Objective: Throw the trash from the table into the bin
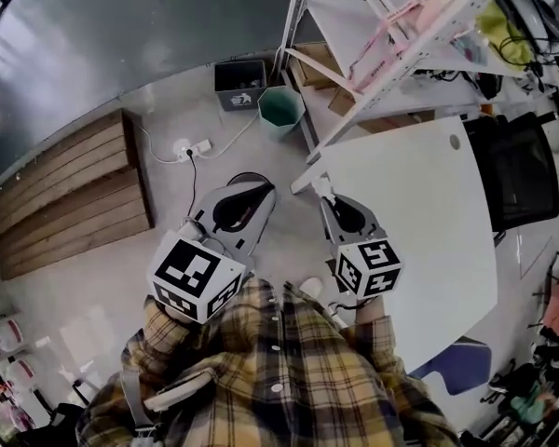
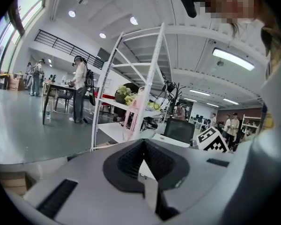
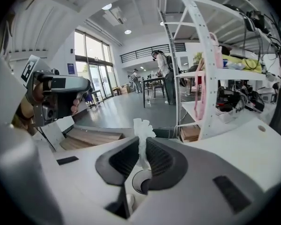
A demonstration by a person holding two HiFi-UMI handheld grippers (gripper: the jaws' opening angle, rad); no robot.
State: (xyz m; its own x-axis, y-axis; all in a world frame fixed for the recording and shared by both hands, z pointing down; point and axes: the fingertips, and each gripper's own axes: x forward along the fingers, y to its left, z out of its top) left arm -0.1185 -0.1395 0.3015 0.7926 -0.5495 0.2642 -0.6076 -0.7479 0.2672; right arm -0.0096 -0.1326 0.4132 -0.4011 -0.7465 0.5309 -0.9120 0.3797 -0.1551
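A crumpled white scrap of tissue (image 3: 142, 134) sticks up from between the pads of my right gripper (image 3: 141, 144), which is shut on it. In the head view the right gripper (image 1: 322, 194) hangs over the floor beside the left corner of the white table (image 1: 419, 222). My left gripper (image 1: 255, 190) is level with it on the left, also over the floor. Its jaws (image 2: 143, 144) meet at the tips, and I see nothing held in them. Ahead on the floor stand a dark square bin (image 1: 239, 84) and a green bucket (image 1: 281, 110).
A white shelving rack (image 1: 391, 35) rises over the table's far end, with cardboard boxes (image 1: 319, 63) beneath it. A wooden platform (image 1: 65, 194) lies on the left. A power strip (image 1: 191, 147) and its cable lie on the floor before the bins. A black chair (image 1: 522, 170) stands at the right.
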